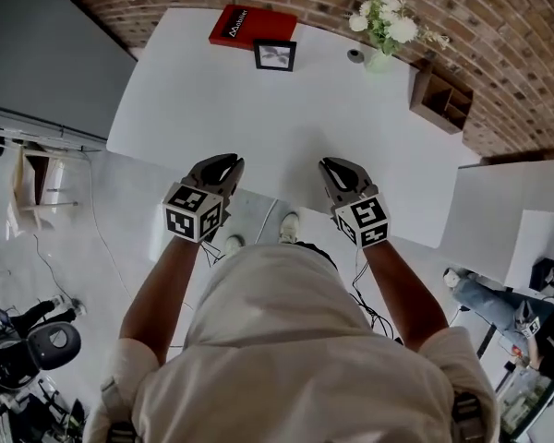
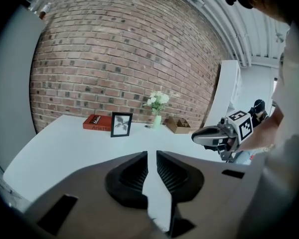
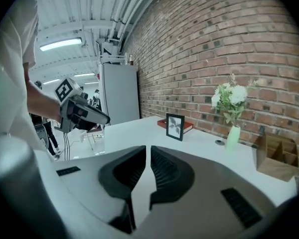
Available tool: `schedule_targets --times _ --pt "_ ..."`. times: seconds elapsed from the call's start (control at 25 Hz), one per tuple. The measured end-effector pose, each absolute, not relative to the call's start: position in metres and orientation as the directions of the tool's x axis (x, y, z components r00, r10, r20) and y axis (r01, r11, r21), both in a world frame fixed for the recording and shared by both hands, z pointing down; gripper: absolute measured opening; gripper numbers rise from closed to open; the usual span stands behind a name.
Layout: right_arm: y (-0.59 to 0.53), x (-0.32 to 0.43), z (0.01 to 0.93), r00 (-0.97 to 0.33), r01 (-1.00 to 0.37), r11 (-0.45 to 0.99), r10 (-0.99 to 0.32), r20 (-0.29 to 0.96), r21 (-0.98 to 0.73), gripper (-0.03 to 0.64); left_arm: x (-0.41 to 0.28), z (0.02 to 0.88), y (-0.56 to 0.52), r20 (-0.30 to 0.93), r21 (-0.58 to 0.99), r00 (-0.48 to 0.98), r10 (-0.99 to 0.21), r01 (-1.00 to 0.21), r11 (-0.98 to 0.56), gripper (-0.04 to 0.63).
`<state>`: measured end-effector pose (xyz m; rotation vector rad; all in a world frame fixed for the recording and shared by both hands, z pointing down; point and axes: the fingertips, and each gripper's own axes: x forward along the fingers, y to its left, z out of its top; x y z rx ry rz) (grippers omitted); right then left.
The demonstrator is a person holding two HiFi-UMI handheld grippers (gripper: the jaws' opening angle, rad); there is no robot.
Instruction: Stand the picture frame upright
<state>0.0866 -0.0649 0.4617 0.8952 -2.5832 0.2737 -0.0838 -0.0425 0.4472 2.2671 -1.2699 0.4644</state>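
Note:
A small black picture frame point(image 1: 275, 54) point(image 2: 121, 124) point(image 3: 175, 127) stands upright at the far side of the white table point(image 1: 258, 127), just in front of a red book point(image 1: 251, 26). My left gripper point(image 1: 223, 162) point(image 2: 152, 154) hovers over the table's near edge, jaws shut on nothing. Level with it to the right, my right gripper point(image 1: 337, 166) point(image 3: 148, 148) is also shut and empty. Both are far from the frame.
A vase of white flowers point(image 1: 383, 26) point(image 3: 232, 133) and a small dark round object point(image 1: 355, 54) sit at the back right. A wooden organizer point(image 1: 440, 97) point(image 3: 276, 156) stands at the right edge, against the brick wall. A grey cabinet point(image 3: 119, 93) is on the left.

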Motion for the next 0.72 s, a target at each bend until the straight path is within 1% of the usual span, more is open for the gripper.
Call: schedule_targets --times 0.2,0.48,0.64,0.72 --pt "-0.034 0.078 0.446 -0.689 -0.676 0.734 -0.597 0.412 -0.067 0.034 -0.097 0.431 -0.007 0.502 0.266 0.554 -0.664 -0.830 -0.491 0.051" --pt "0.012 0.041 0.428 -0.678 -0.697 0.713 -0.619 0.397 -0.077 0.034 -0.124 0.411 0.039 0.463 0.296 0.617 -0.636 -0.784 -0.546 0.066" --pt "0.039 0.018 0.419 -0.673 -0.705 0.704 -0.627 0.393 -0.085 0.034 -0.138 0.407 0.060 0.473 0.301 0.640 -0.606 -0.763 -0.572 0.066" --pt "0.050 0.008 0.418 -0.668 -0.710 0.698 -0.631 0.394 -0.086 0.034 -0.144 0.407 0.069 0.476 0.299 0.650 -0.592 -0.753 -0.587 0.054"
